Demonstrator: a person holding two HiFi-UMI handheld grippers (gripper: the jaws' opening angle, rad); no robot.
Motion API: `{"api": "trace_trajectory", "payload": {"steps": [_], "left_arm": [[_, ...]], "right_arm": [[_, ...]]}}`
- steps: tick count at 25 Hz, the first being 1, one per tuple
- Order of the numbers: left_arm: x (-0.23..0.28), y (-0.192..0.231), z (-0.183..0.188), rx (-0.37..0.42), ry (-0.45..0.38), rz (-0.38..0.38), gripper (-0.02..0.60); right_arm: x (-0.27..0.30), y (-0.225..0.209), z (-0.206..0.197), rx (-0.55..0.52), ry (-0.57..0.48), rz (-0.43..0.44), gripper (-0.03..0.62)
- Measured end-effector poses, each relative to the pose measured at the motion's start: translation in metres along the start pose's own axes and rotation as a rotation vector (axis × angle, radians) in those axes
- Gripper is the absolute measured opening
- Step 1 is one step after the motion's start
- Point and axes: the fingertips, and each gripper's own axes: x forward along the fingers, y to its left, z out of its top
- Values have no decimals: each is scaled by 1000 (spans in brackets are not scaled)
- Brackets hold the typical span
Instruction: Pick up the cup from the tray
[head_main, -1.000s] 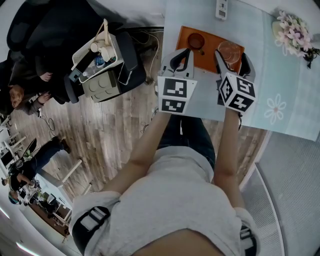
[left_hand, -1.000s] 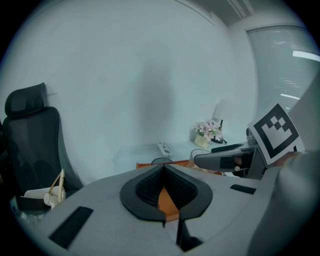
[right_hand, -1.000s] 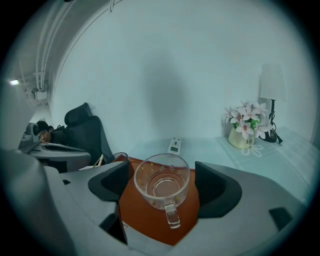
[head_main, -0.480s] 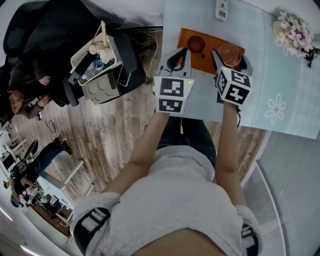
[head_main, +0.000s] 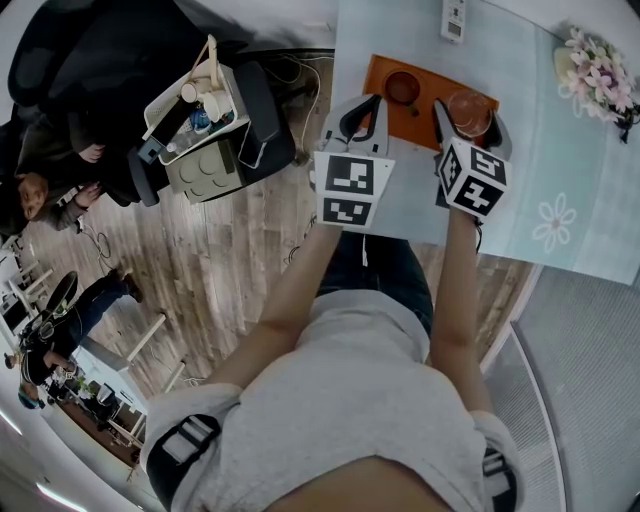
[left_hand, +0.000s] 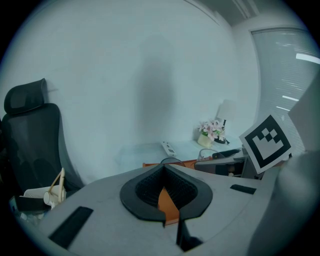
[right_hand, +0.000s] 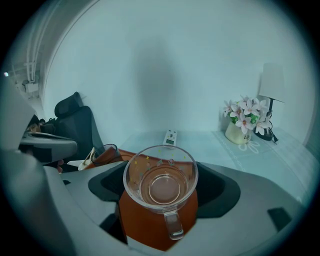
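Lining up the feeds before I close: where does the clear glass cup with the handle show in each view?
Head view: the clear glass cup with the handle stands on the right part of the orange tray, between the right gripper's fingers.
Left gripper view: small and faint, right of centre.
Right gripper view: large, at centre, handle toward the camera.
Shared landmark: the white remote control, beyond the tray.

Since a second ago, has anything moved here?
The right gripper has eased forward a little, so the glass cup stands deeper between its open jaws; it is not gripped yet. Nothing was picked up or let go. The left gripper stays shut and empty by the tray, and the brown cup has not moved.
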Motion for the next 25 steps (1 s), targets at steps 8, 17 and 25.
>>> {"api": "trace_trajectory", "payload": {"steps": [8,17,25], "left_arm": [[1,-18,12,27,-25,-48,6],[13,-96,24,108,-51,-217,6],[21,-187,8,203,-26,-376,6]], "right_arm": [[-21,-11,7,60,-56,-30,360],[-66,-79,-3,140,-103,-174,360],[-100,-143,-60,250,-56,-304,360]]}}
